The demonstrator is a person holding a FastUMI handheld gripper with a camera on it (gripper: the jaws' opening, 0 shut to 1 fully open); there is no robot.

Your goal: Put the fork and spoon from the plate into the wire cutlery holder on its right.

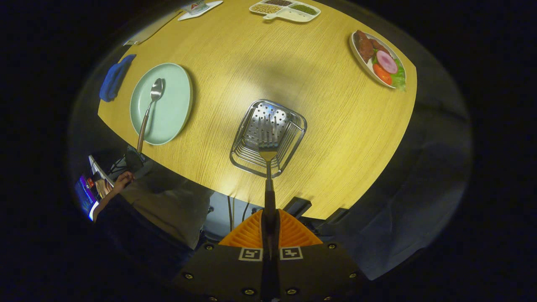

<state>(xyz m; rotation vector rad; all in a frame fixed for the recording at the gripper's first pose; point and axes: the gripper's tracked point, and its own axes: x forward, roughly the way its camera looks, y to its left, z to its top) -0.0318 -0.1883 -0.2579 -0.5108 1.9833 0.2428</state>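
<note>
The surface (235, 63) is pale yellow wood with fine grain, lit brightest in the middle, and darkness surrounds it; at 8 o'clock from the fingers a seated person's hand (122, 181) rests near a lit screen (85, 193). The gripper (269, 228) is clamped on the fork (267, 147) by its dark handle, tines hanging over — or just inside — the wire holder (268, 138), dead ahead at 12 o'clock. At 10 o'clock from the holder sits the green plate (176, 100), the spoon (149, 107) lying in it with its handle over the near rim. A blue cloth (114, 77) lies just beyond the plate. Far off, a divided tray (289, 13) of grains at 12 and a food plate (356, 50) at 2.
</note>
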